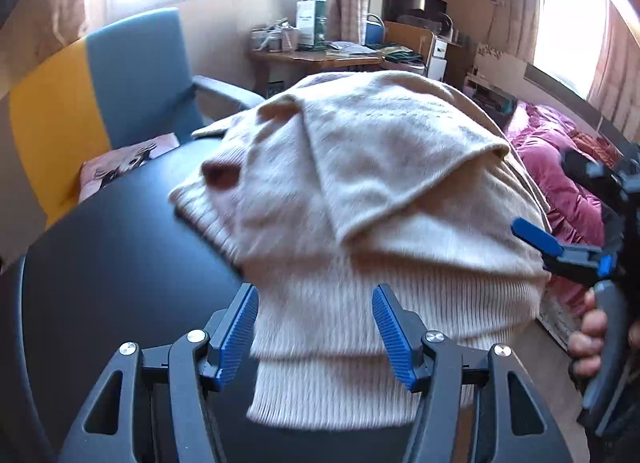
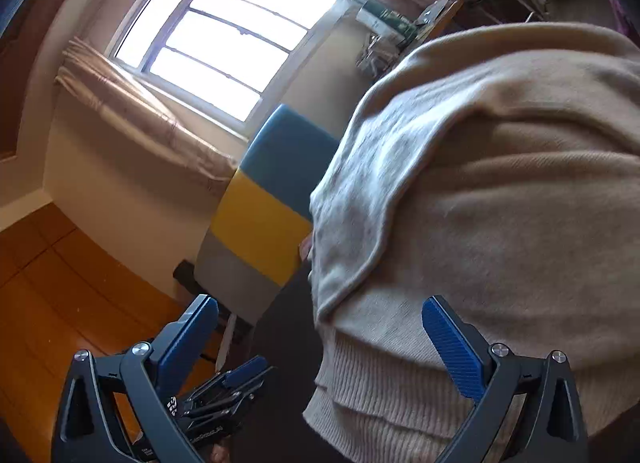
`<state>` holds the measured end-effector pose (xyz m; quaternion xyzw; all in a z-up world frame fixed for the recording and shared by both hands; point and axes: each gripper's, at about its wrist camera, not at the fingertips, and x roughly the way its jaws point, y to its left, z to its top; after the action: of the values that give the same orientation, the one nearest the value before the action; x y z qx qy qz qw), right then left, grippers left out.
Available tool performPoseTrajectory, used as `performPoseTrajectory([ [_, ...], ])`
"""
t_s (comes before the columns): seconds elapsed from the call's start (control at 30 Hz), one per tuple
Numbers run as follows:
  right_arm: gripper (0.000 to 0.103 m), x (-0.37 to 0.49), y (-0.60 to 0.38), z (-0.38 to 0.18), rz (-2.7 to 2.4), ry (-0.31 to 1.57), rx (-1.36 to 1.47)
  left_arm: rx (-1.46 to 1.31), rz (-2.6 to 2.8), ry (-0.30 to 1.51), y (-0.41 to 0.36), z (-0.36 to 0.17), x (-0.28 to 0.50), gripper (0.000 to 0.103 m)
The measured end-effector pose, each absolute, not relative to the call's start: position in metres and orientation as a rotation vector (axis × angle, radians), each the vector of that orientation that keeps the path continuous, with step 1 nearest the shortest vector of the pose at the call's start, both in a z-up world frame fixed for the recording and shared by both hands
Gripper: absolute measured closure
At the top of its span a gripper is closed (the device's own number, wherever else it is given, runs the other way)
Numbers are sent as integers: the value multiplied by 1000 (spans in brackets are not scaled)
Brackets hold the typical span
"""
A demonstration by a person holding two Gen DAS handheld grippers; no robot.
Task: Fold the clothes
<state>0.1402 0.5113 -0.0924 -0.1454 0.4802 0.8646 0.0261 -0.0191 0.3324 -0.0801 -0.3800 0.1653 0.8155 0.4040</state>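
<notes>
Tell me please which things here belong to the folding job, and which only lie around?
Job: cream knitted sweater, black round table, left gripper, right gripper.

Lying around: blue-and-yellow armchair, printed cushion, pink quilt, cluttered wooden desk.

Your sweater (image 1: 360, 167) is soft cream knit, ribbed at the hem. Table (image 1: 120, 263) matt black, smooth. Tool pads (image 1: 236, 335) ridged blue plastic, shiny metal screws.

Both grippers: black frames, ribbed blue pads (image 1: 236, 337) on the jaws, silver screws (image 2: 500, 350).
</notes>
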Motion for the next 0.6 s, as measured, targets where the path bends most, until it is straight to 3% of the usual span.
performPoseTrajectory([
  [0.47, 0, 139, 539, -115, 2627, 1546, -476, -962, 2055, 578, 422, -109, -51, 44],
  [0.5, 0, 139, 539, -116, 2628, 1549, -474, -959, 2056, 577, 424, -109, -51, 53],
  [0.53, 0, 139, 540, -117, 2629, 1552, -472, -956, 2051, 570, 425, -109, -50, 72],
  [0.6, 0, 139, 542, -120, 2630, 1559, -468, -952, 2041, 559, 425, -106, -49, 94],
])
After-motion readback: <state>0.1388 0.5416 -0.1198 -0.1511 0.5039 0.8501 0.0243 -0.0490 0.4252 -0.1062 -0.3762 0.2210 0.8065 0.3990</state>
